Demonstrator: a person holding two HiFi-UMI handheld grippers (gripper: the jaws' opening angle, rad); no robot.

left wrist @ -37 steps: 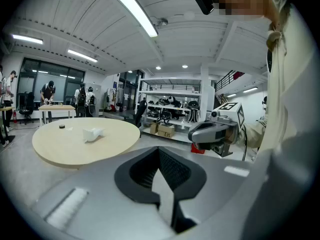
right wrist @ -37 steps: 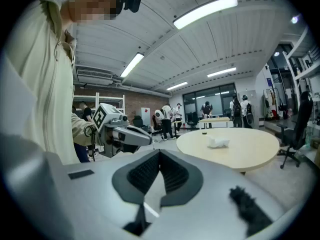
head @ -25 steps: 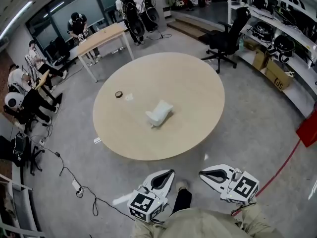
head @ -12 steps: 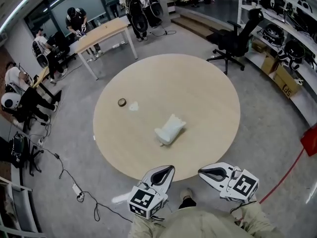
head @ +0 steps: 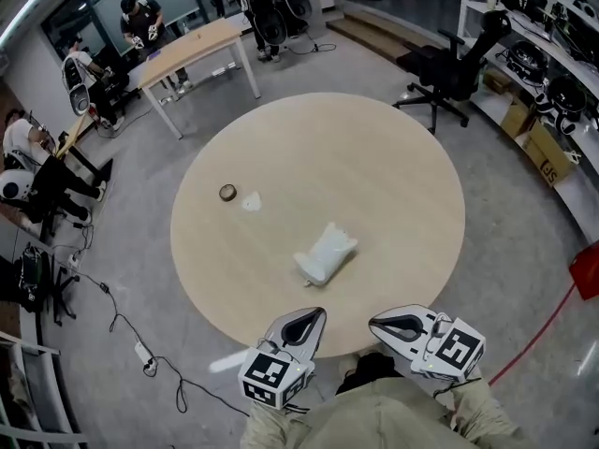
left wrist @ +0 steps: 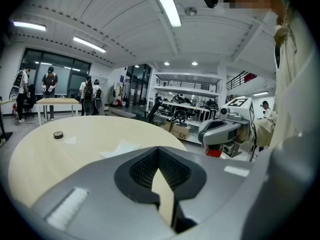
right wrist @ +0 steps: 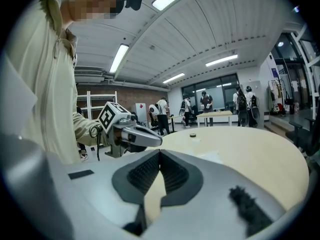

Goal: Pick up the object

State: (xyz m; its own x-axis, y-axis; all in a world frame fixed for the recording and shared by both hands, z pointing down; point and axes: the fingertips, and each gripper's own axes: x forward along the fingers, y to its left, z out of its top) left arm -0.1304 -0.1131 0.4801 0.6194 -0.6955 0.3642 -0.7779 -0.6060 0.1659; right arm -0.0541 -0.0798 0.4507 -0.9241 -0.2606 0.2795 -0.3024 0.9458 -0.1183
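A crumpled white bag (head: 325, 253) lies on the round wooden table (head: 393, 176), a little toward its near side; it also shows low in the left gripper view (left wrist: 122, 148). My left gripper (head: 314, 316) hovers at the table's near edge, shut and empty, short of the bag. My right gripper (head: 376, 323) hangs beside it, also at the edge, jaws together with nothing between them. In the left gripper view the jaws (left wrist: 159, 150) meet over the tabletop. The right gripper view shows its own jaws (right wrist: 160, 152) closed too, with the left gripper (right wrist: 132, 133) off to one side.
A small dark roll (head: 226, 192) and a white scrap (head: 251, 201) lie on the table's left part. A black office chair (head: 459, 68) stands at the far right, shelves (head: 552, 54) behind it. People stand round a rectangular table (head: 187, 54) at the back left. Cables (head: 122, 325) trail over the floor.
The table and the bag have come closer in the head view. Both grippers, a second ago over the floor, now reach the table's near edge. Their jaws stay together.
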